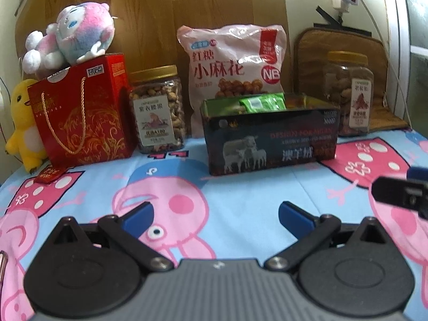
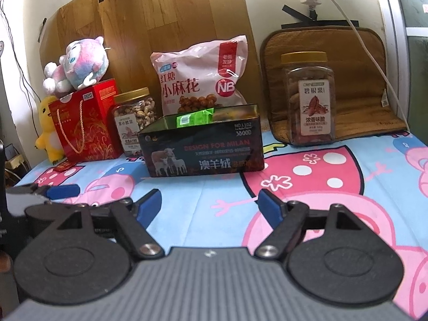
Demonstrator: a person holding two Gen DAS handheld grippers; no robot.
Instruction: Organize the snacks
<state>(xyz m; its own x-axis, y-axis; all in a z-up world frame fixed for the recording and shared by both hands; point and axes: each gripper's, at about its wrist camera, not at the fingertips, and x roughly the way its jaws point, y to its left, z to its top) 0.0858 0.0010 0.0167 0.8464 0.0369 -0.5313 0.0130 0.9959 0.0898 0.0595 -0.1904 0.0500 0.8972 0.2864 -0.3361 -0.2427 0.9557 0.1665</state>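
Note:
A dark open box point(image 1: 270, 141) with a sheep picture stands on the cartoon sheet, also in the right wrist view point(image 2: 203, 149). A green snack packet point(image 1: 263, 103) point(image 2: 194, 117) lies inside it. Behind it leans a pink snack bag point(image 1: 232, 67) point(image 2: 200, 80). A cashew jar point(image 1: 157, 109) point(image 2: 135, 120) stands to its left, a pecan jar point(image 1: 350, 93) point(image 2: 310, 99) to its right. My left gripper point(image 1: 215, 218) is open and empty, short of the box. My right gripper point(image 2: 210, 207) is open and empty too.
A red gift bag point(image 1: 83, 112) point(image 2: 85, 123) stands at the left with a pink plush toy point(image 1: 72, 34) point(image 2: 77, 65) on top and a yellow duck toy point(image 1: 22, 123) point(image 2: 48, 131) beside it. A small red packet point(image 1: 49, 174) lies in front. A brown cushion point(image 2: 334, 80) leans at the right.

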